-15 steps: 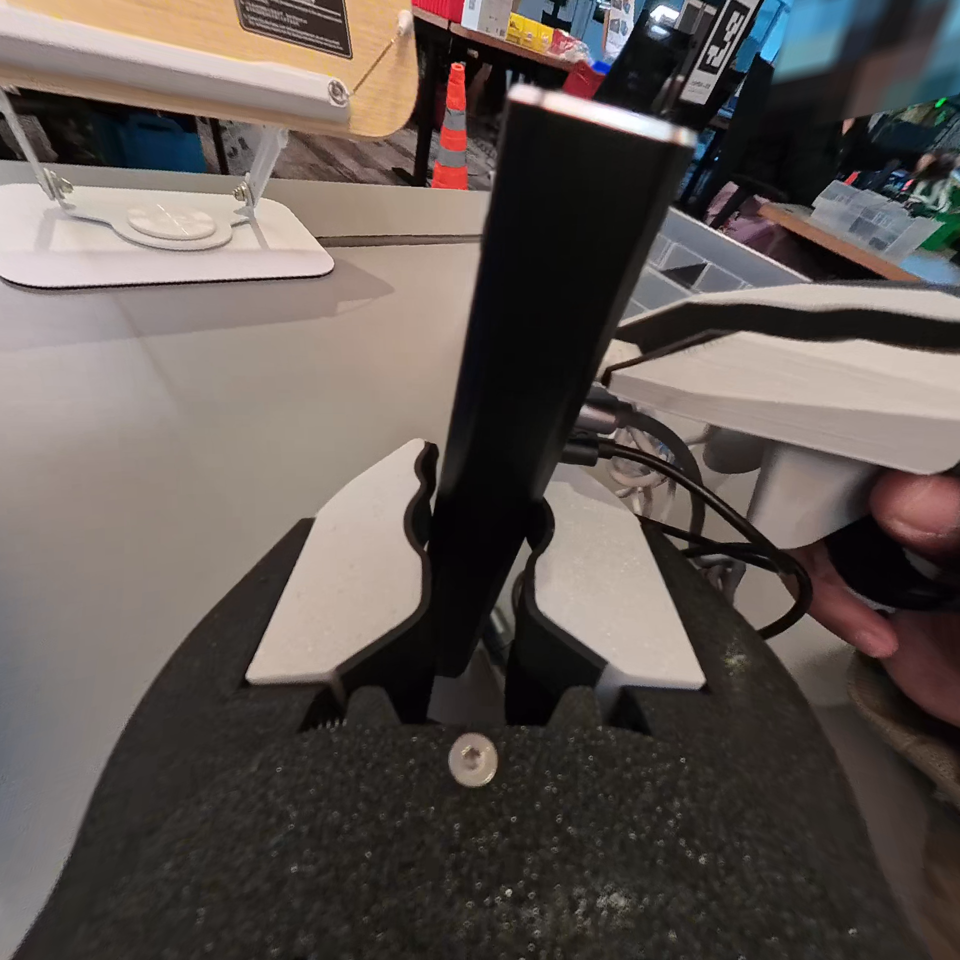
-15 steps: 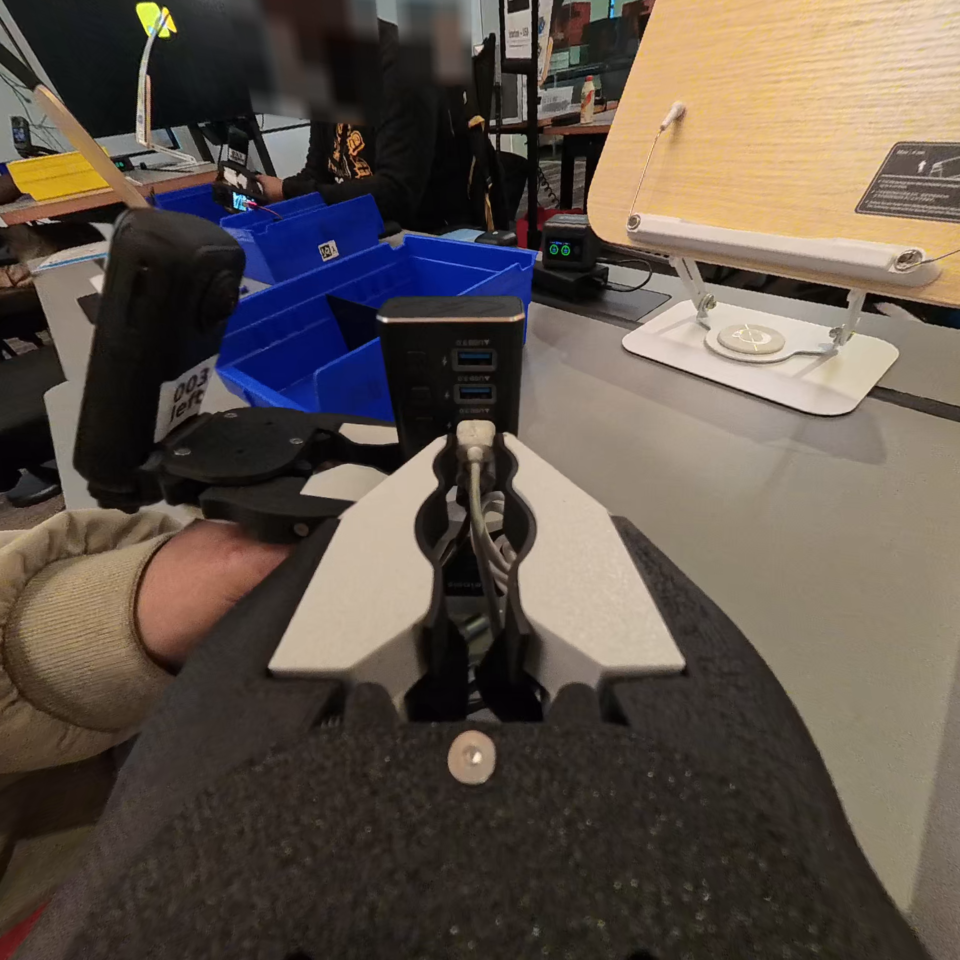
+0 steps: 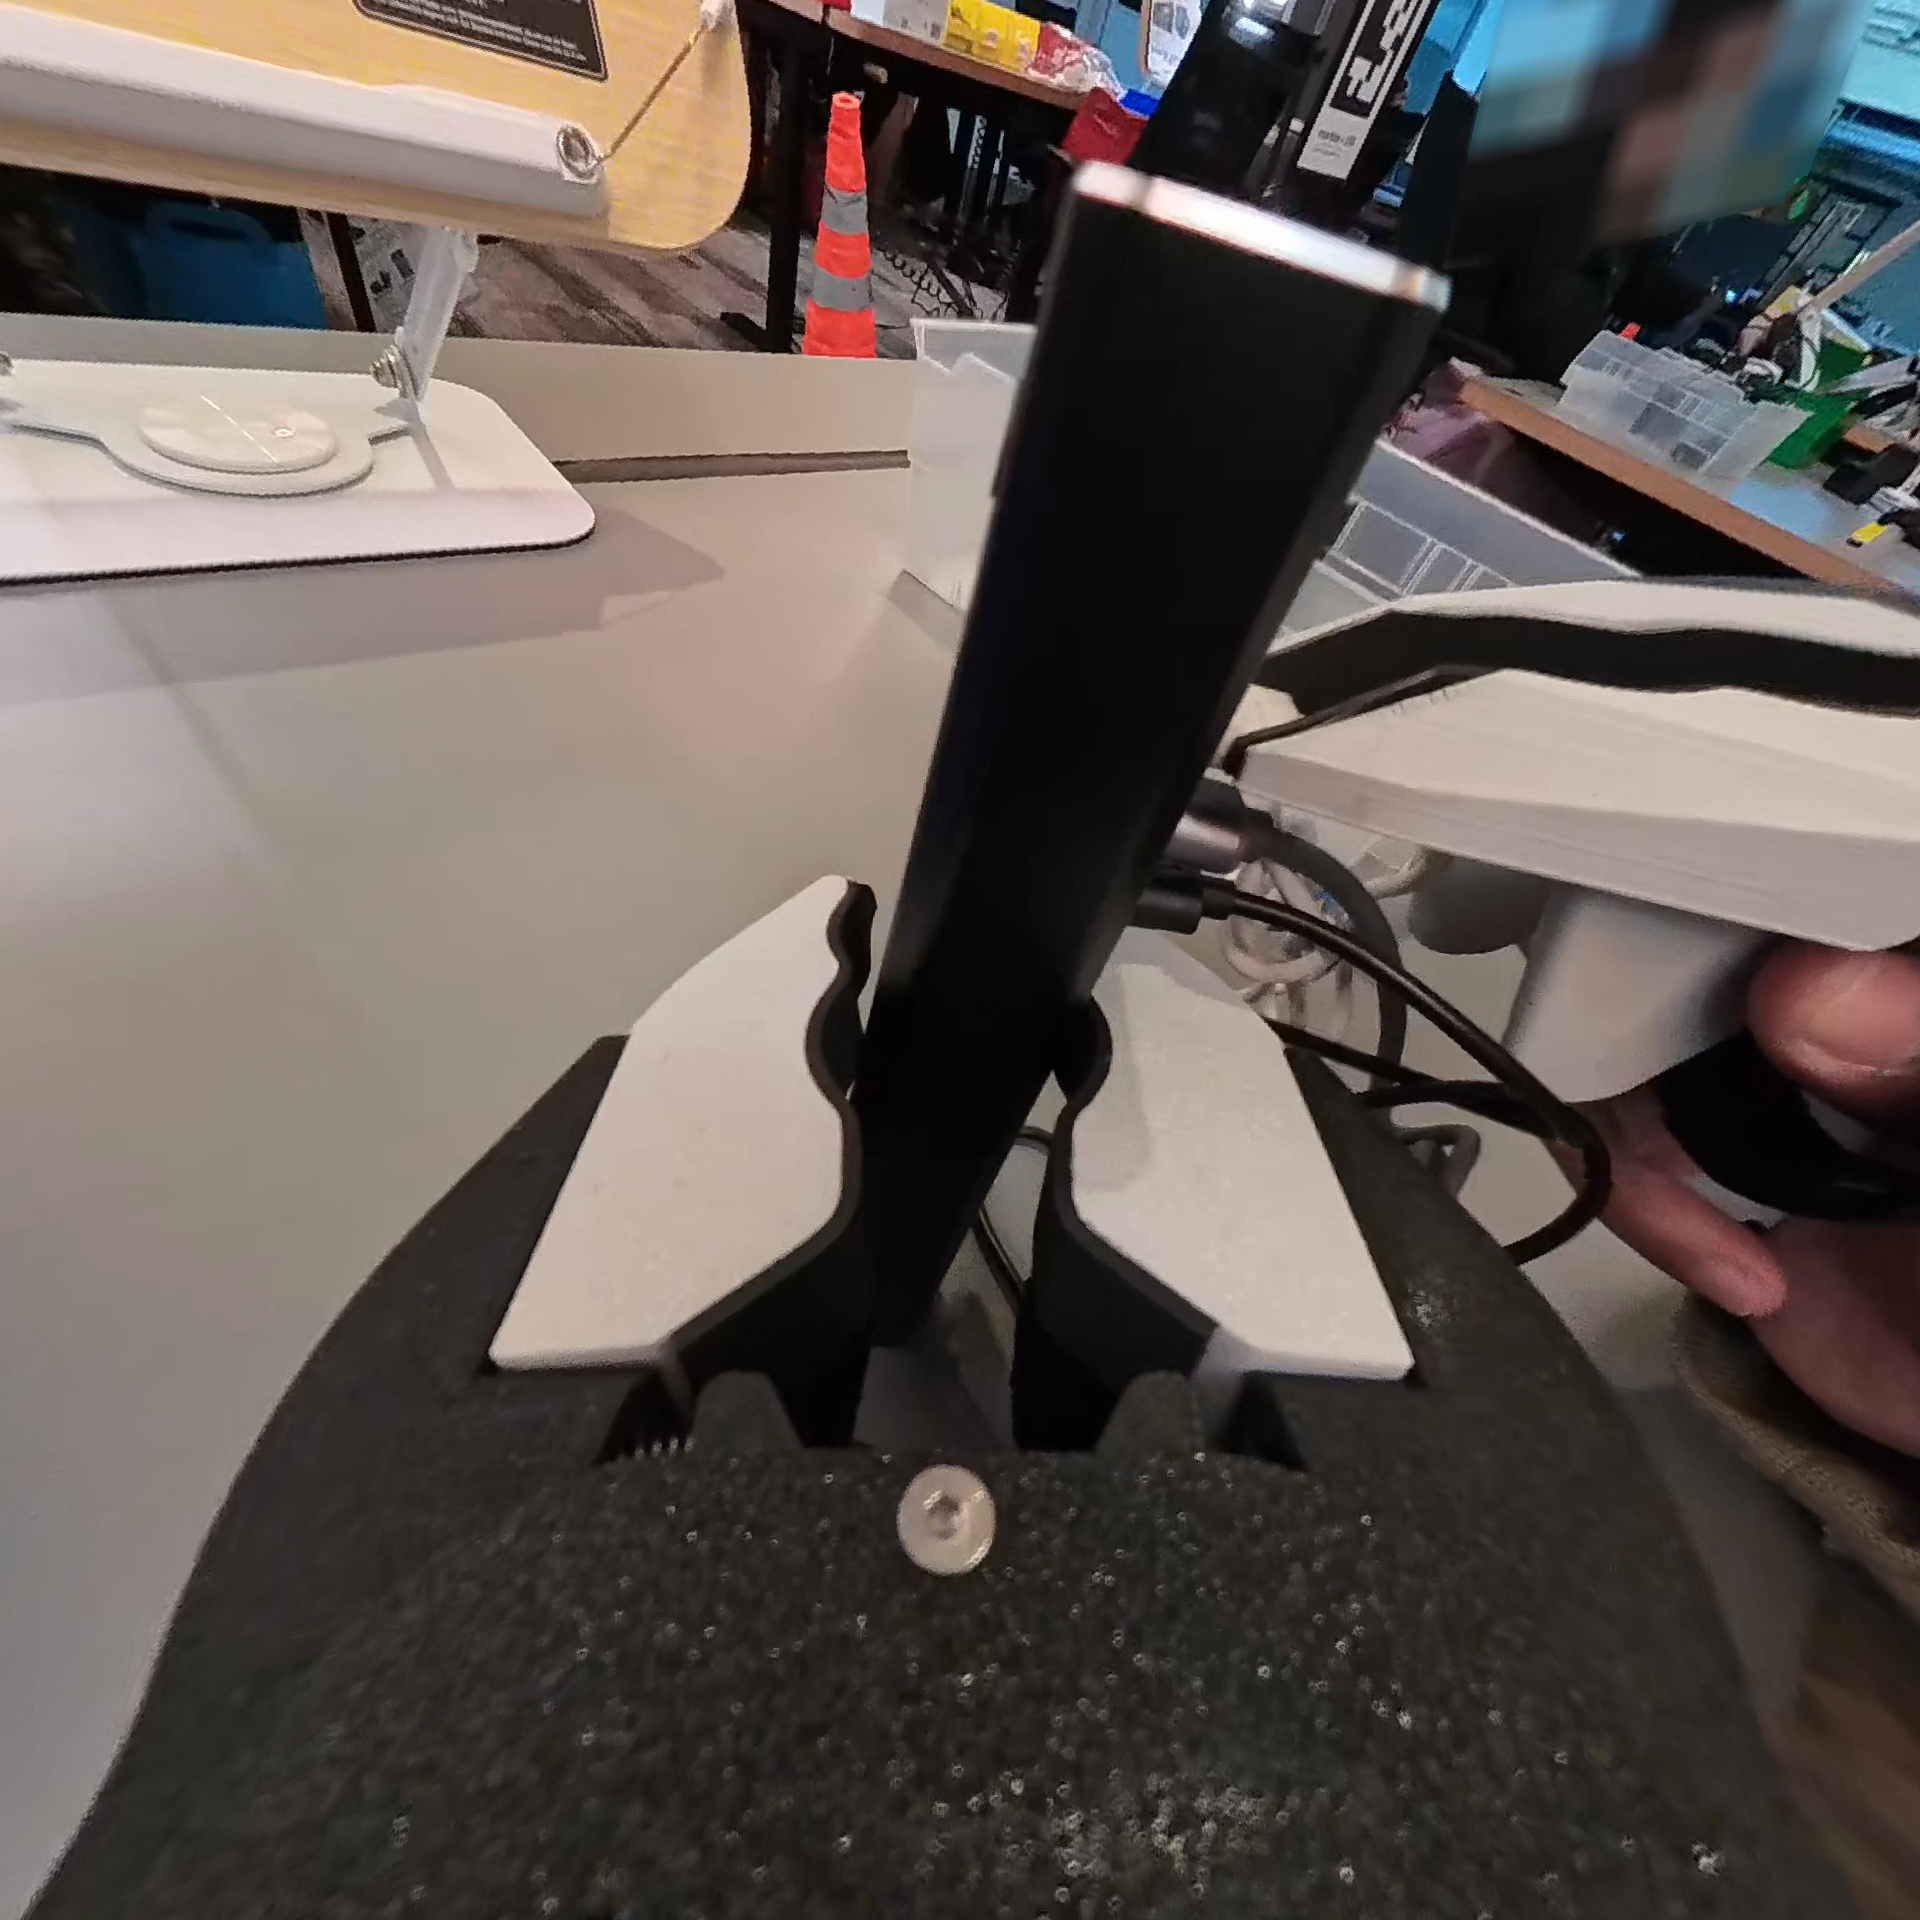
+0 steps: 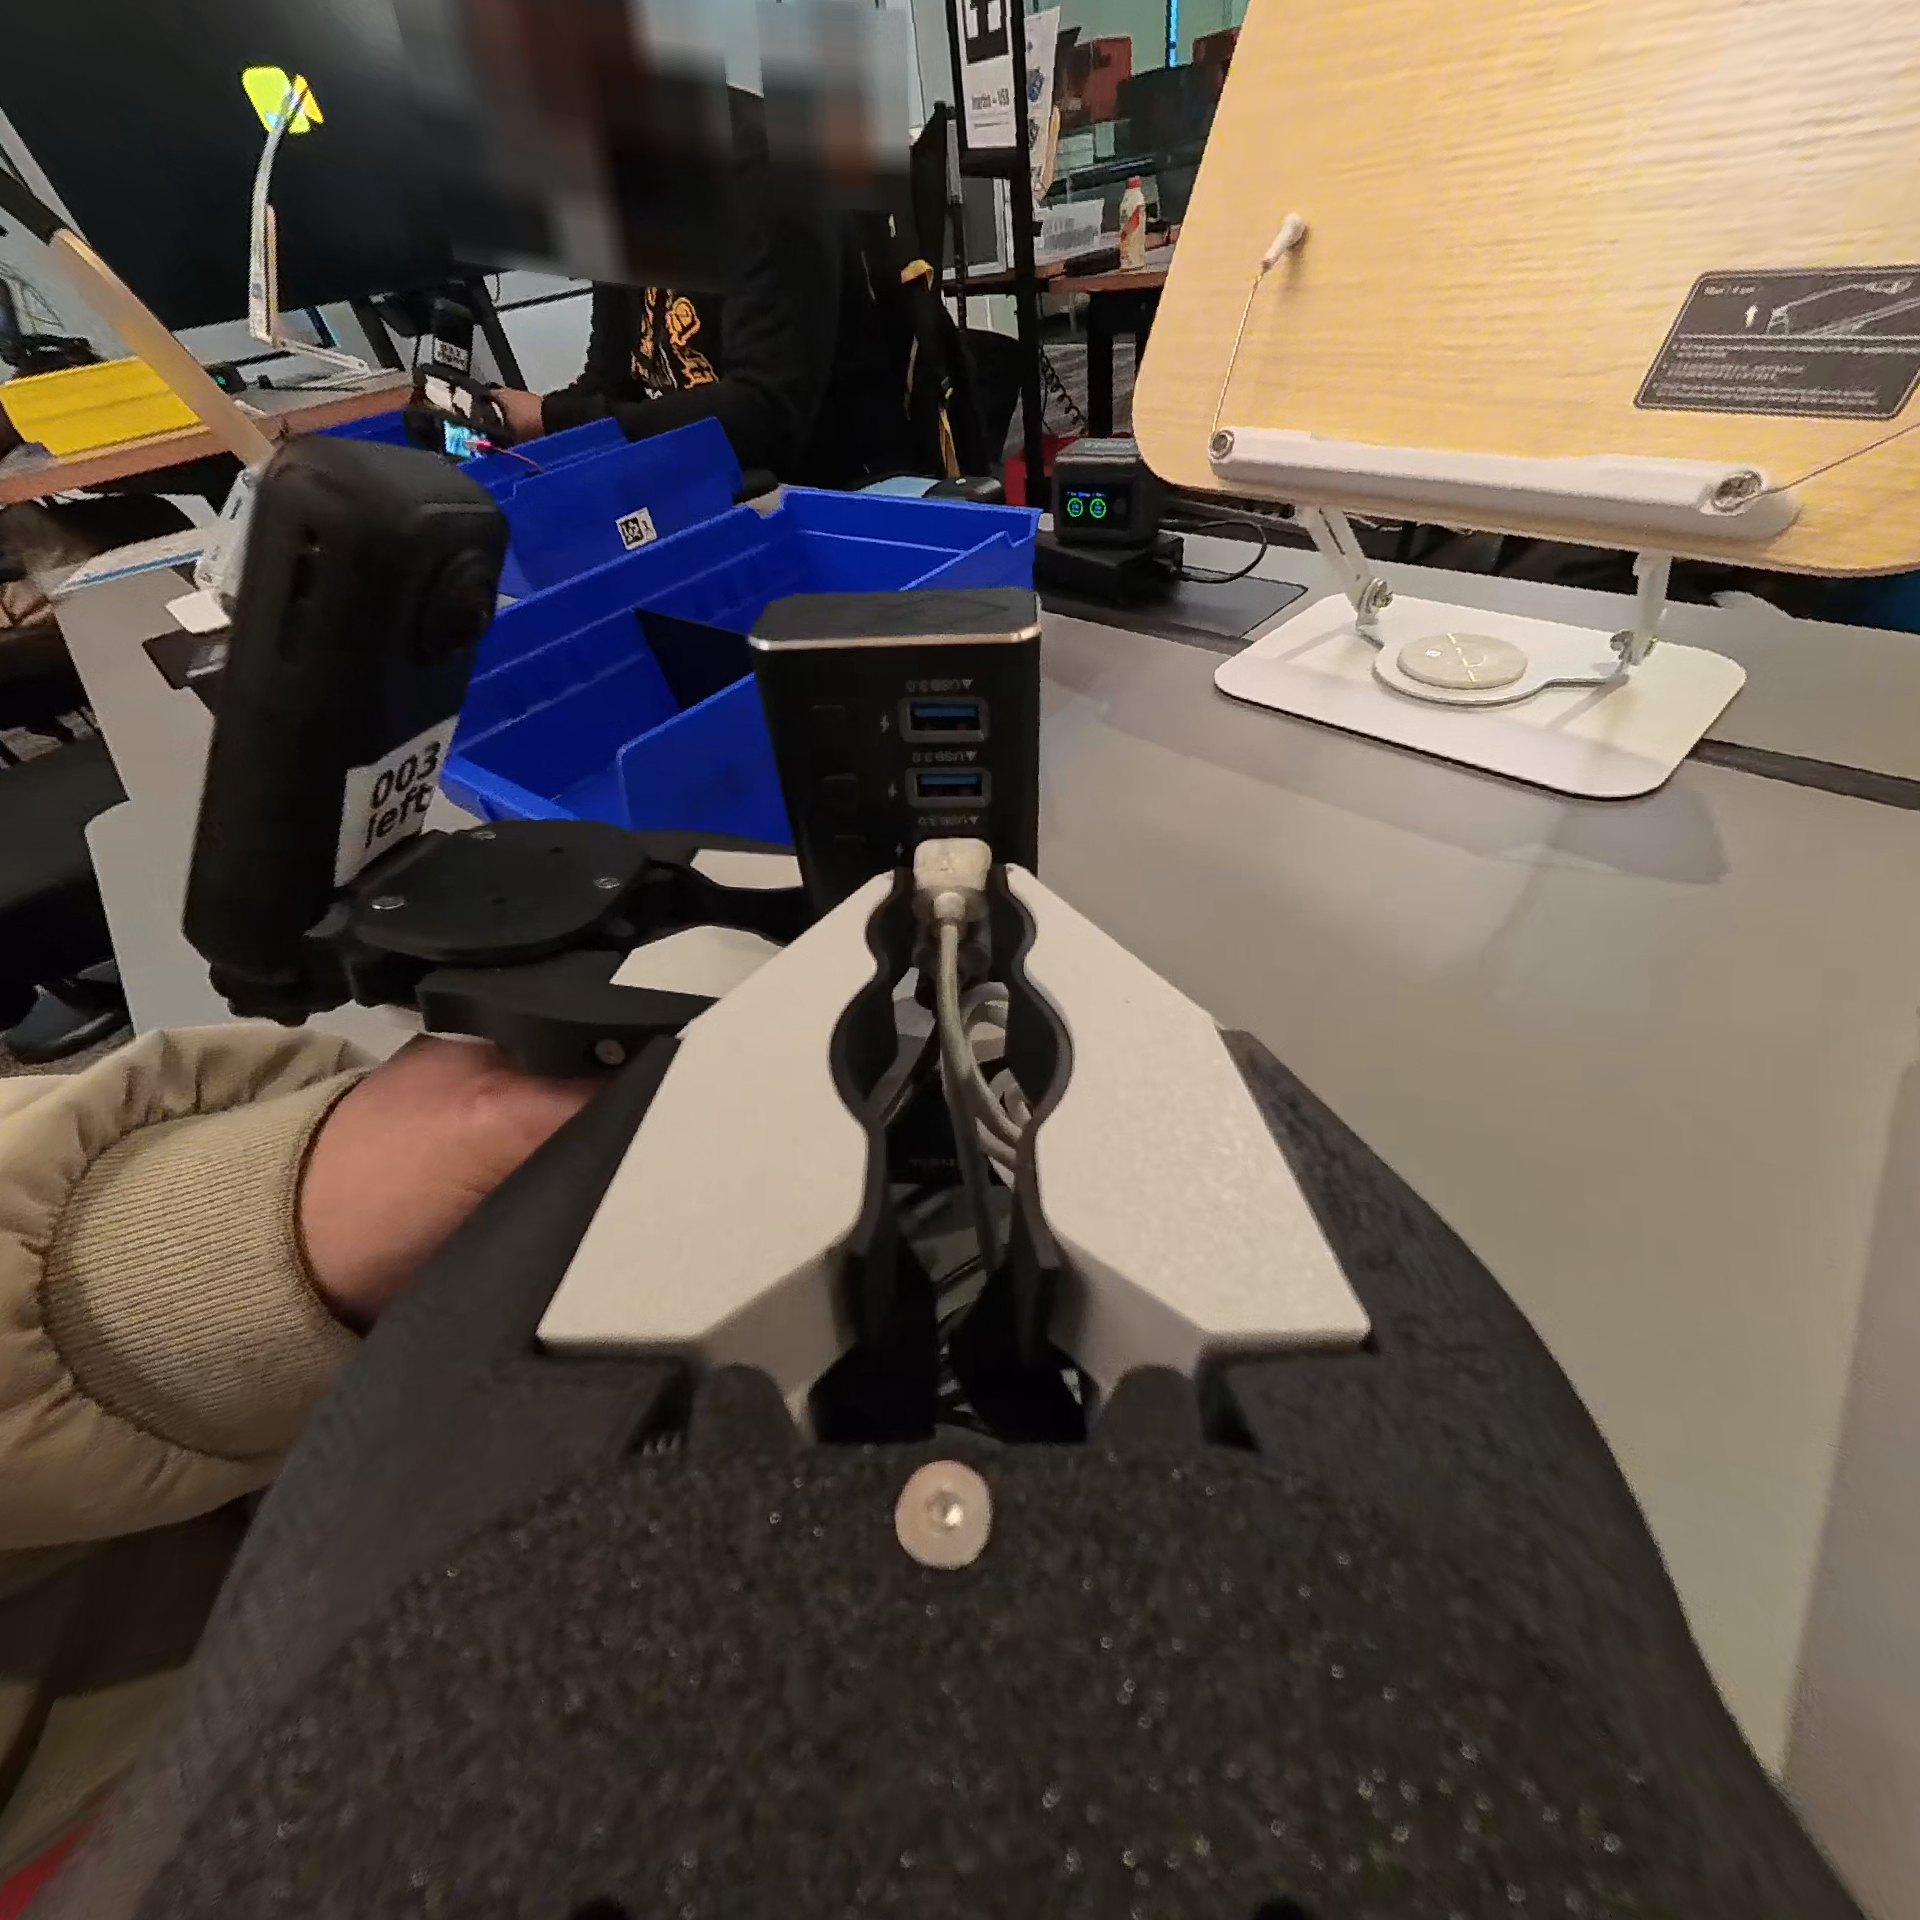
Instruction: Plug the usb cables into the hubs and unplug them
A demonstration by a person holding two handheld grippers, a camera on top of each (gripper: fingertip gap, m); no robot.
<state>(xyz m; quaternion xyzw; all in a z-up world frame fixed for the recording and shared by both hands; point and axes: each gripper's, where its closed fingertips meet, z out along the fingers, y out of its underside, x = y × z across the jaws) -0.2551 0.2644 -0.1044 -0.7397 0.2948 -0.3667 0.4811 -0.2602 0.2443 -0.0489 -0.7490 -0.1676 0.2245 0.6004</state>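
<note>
The left gripper (image 3: 961,1049) is clenched on the lower part of the black hub (image 3: 1143,665), holding it upright above the desk (image 3: 364,883) so its ports face the right gripper (image 4: 951,914), whose fingers (image 4: 1122,1049) pinch a white plug (image 4: 948,868) at a port.

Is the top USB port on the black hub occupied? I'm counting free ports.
No: in the right wrist view the top blue port on the black hub is empty; the white plug sits lower, at the right claw.
</note>
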